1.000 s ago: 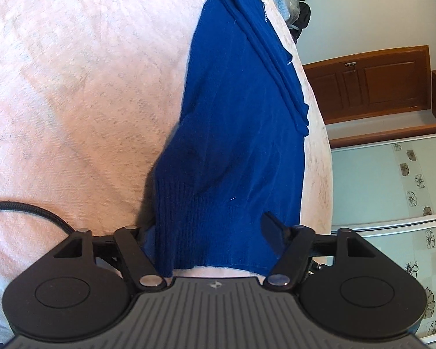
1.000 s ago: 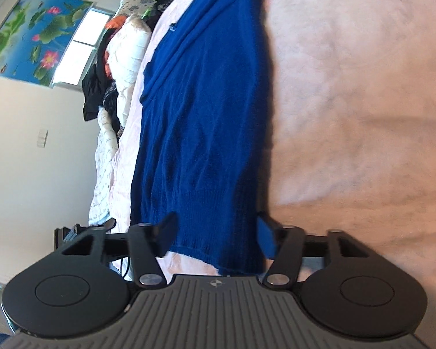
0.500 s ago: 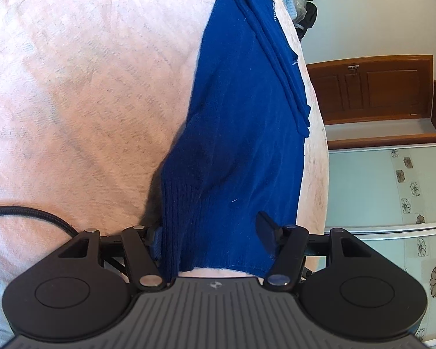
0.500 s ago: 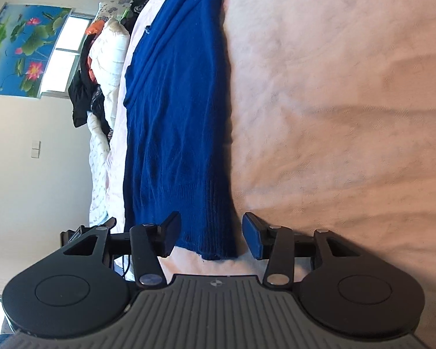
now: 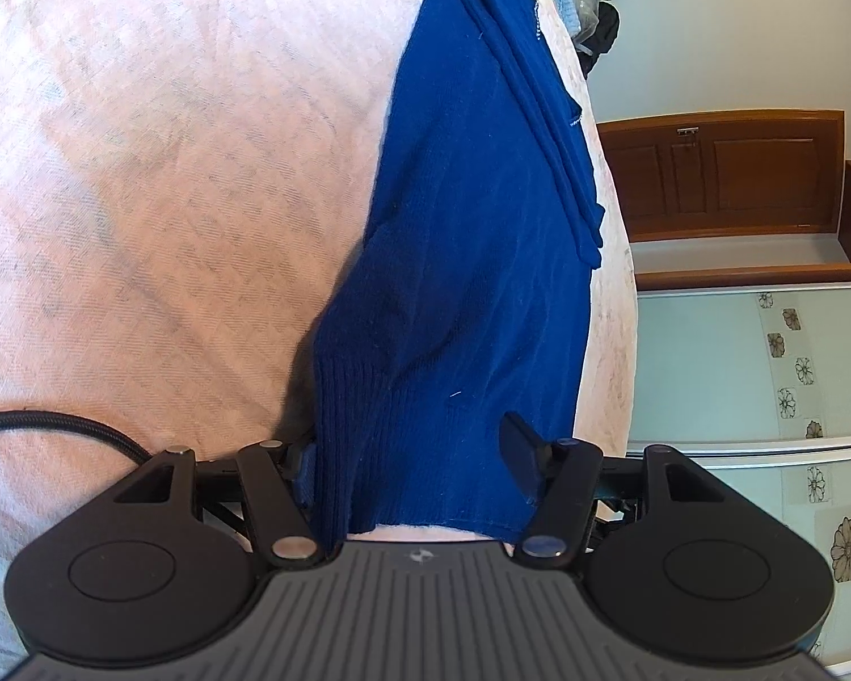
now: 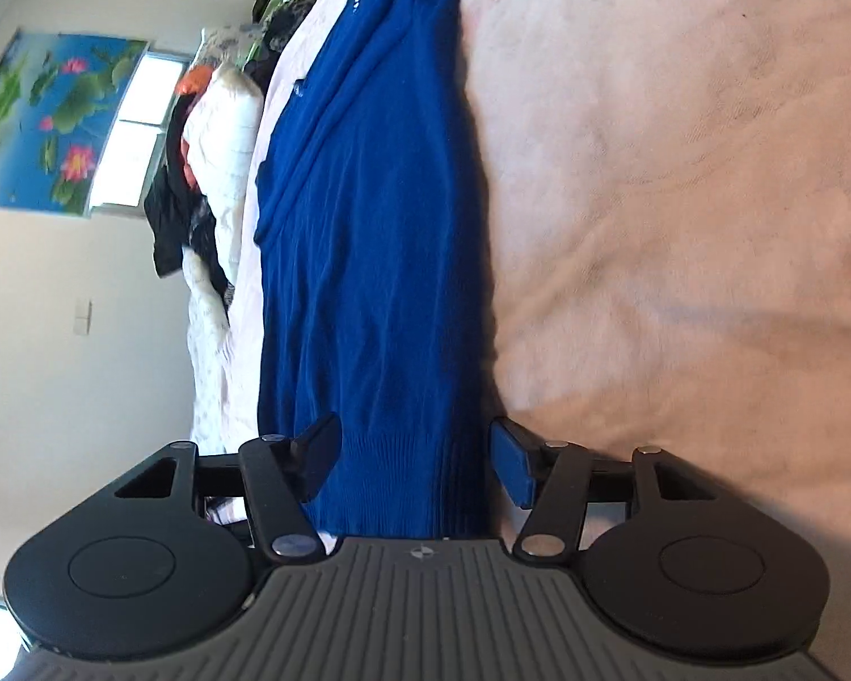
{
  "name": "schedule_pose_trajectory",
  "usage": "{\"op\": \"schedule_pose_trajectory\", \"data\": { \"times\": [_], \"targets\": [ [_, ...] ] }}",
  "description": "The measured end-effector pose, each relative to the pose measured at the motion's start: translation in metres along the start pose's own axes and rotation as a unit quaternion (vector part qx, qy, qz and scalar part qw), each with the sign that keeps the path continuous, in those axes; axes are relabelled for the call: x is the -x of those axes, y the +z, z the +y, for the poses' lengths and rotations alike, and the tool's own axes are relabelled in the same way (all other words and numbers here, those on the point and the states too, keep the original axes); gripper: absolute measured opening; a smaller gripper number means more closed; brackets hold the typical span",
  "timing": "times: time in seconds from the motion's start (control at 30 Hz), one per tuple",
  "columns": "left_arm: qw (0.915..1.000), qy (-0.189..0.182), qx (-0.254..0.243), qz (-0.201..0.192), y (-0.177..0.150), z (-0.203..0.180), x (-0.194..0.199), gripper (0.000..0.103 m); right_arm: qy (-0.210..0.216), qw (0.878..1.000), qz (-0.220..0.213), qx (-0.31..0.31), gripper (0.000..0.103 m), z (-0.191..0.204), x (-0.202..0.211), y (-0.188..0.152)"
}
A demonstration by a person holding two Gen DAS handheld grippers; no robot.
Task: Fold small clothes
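A blue knit sweater lies stretched out along the edge of a pink bedspread, its ribbed hem nearest to me. My left gripper straddles that hem with its jaws well apart. One pad is tucked behind the fabric's raised left edge and the other rests over the cloth. In the right wrist view the same sweater runs away from me. My right gripper has the hem between its jaws, which are opening, and neither pad presses on the cloth.
A black cable crosses the bedspread at the left. A pile of clothes sits at the far end of the bed. Beyond the bed's edge stand a wooden cabinet and a flowered wardrobe door. White bedding lies beside the sweater.
The right gripper's jaws narrowed, then spread again around the hem, and its view rolled slightly. The left gripper's left pad has slipped behind the sweater's edge.
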State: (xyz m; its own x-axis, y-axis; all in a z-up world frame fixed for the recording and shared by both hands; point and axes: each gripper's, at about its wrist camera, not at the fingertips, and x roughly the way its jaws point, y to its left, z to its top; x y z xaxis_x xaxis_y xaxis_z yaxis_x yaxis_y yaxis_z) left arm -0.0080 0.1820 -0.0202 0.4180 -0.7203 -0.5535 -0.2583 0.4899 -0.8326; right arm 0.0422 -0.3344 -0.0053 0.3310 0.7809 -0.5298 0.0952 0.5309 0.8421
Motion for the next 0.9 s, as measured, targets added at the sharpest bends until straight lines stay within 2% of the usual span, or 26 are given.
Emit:
{"op": "schedule_pose_trajectory", "data": {
  "times": [0.13, 0.2, 0.3, 0.33, 0.37, 0.4, 0.47, 0.53, 0.57, 0.6, 0.73, 0.9],
  "targets": [
    [1.0, -0.001, 0.002, 0.0, 0.001, 0.001, 0.0, 0.061, 0.006, 0.995, 0.093, 0.041, 0.063, 0.014, -0.021, -0.009],
    [1.0, -0.004, 0.005, -0.004, 0.002, 0.003, 0.001, 0.061, 0.004, 0.995, 0.094, 0.038, 0.058, 0.012, -0.018, -0.01],
    [1.0, -0.003, 0.005, -0.003, 0.003, 0.002, 0.001, 0.06, 0.008, 0.998, 0.059, -0.012, 0.034, -0.004, -0.011, -0.004],
    [1.0, 0.0, 0.003, -0.001, 0.003, 0.001, 0.002, 0.06, -0.002, 0.999, 0.051, -0.015, 0.02, -0.008, -0.01, -0.008],
    [1.0, 0.006, -0.002, 0.0, 0.002, -0.001, 0.002, 0.055, -0.009, 0.999, 0.051, -0.013, 0.018, -0.01, -0.011, -0.011],
    [0.9998, 0.017, -0.008, 0.0, 0.001, -0.002, 0.002, 0.046, -0.002, 0.999, 0.05, -0.018, 0.018, -0.013, -0.01, -0.013],
    [0.9996, 0.027, -0.009, 0.0, 0.0, -0.002, 0.003, 0.038, 0.005, 0.999, 0.049, -0.022, 0.018, -0.017, -0.007, -0.018],
    [0.9991, 0.042, -0.005, 0.002, 0.0, 0.0, 0.001, 0.019, 0.01, 0.998, 0.052, -0.025, 0.018, -0.02, -0.006, -0.022],
    [0.9982, 0.06, -0.003, 0.006, 0.0, 0.002, -0.001, 0.005, 0.011, 0.998, 0.05, -0.025, 0.014, -0.021, -0.007, -0.022],
    [0.9983, 0.058, -0.002, 0.004, -0.001, 0.002, -0.001, 0.005, 0.011, 0.999, 0.045, -0.019, 0.009, -0.019, -0.006, -0.023],
    [0.9963, 0.078, -0.033, -0.007, -0.005, -0.013, 0.002, 0.005, -0.004, 0.999, 0.016, 0.03, 0.011, -0.004, -0.005, -0.025],
    [0.9971, 0.035, -0.062, -0.026, -0.006, -0.037, 0.023, 0.005, 0.027, 0.998, -0.014, 0.05, 0.011, 0.014, 0.016, -0.012]
  ]
}}
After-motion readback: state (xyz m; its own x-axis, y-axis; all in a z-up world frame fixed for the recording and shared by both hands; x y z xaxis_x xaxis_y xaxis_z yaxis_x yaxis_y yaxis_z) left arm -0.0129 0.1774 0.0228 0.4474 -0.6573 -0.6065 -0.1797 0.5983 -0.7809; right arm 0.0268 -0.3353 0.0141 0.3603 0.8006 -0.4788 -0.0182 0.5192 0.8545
